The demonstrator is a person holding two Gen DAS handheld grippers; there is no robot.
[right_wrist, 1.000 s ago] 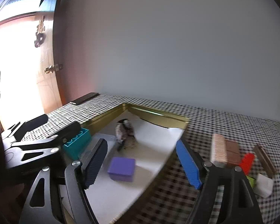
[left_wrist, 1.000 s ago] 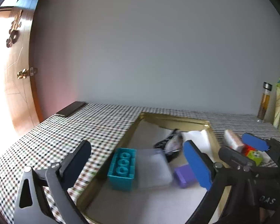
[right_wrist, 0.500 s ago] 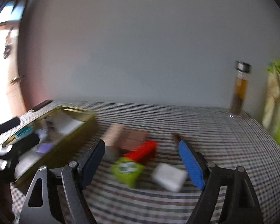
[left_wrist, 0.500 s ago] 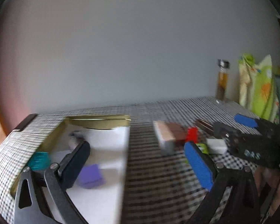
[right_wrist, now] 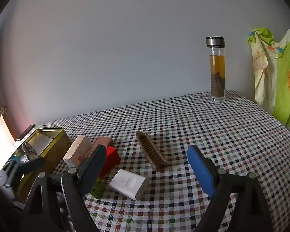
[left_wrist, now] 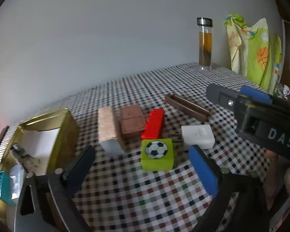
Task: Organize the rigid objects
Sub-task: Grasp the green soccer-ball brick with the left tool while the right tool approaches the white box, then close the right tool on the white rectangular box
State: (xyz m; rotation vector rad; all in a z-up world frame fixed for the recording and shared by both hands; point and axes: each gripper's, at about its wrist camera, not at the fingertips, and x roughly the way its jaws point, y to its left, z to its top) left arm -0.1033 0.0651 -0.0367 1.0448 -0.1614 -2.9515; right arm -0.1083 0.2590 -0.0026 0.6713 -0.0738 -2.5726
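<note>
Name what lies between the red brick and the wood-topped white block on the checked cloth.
A brown block lies between the red brick and the wood-topped white block, beside each. The left wrist view shows it best.

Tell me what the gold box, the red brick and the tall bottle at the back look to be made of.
Gold box: likely thin metal, its walls glossy and reflective. Red brick: seemingly molded plastic, uniform saturated color with studs along one side. Tall bottle: looks like clear glass, since the amber liquid and sediment show through, with a brushed metallic cap.
</note>
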